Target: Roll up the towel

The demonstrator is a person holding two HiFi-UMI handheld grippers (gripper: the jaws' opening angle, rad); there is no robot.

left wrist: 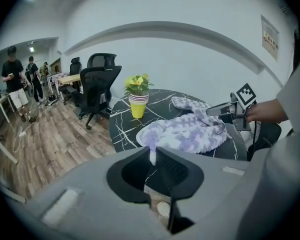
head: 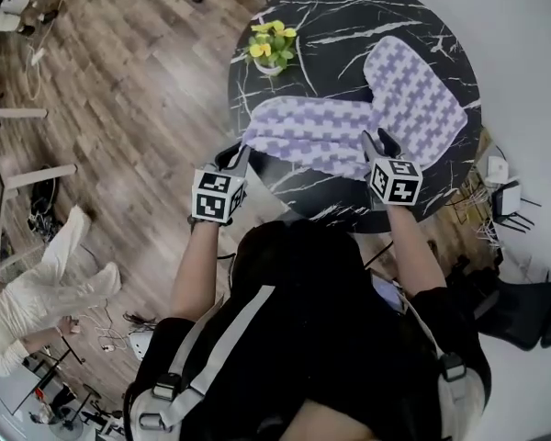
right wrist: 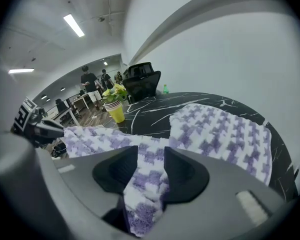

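1. Head view: one towel (head: 367, 118) lies bent on the table (head: 349, 7) beside one flower pot (head: 272, 49). My left gripper (head: 234, 159) and right gripper (head: 378, 143) take its near edge, probably to start an even roll.
2. Left gripper view: jaws nearly together, pinching a thin corner.
3. Right gripper view: I see jaws clamped on a thick fold.

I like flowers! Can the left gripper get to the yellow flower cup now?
Probably, but not yet: the left gripper is shut on the purple-and-white checked towel; bare black table lies before the yellow flower cup.
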